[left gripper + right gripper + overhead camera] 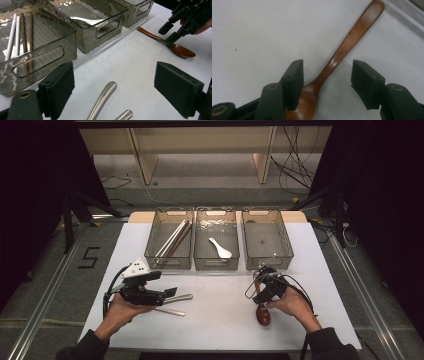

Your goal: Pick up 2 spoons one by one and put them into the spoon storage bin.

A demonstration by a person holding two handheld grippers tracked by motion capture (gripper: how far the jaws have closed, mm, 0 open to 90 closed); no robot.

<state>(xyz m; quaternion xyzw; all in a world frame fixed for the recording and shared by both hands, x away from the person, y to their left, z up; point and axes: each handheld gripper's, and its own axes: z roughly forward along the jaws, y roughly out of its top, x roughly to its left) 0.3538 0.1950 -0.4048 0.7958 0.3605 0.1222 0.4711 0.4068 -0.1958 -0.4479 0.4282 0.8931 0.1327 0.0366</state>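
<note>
While three smoky bins (218, 245) line the far side of the white table (220, 320), my left gripper (115, 87) hangs with jaws spread apart over two metal handles (102, 100) lying on the table. My right gripper (327, 82) straddles the wooden spoon (347, 42), jaws released, not gripping its neck. Chopsticks (172, 240) lie in the left bin, a white spoon (220, 248) in the middle one.

A black figure 5 (89, 257) is marked on the grey floor left of the table
</note>
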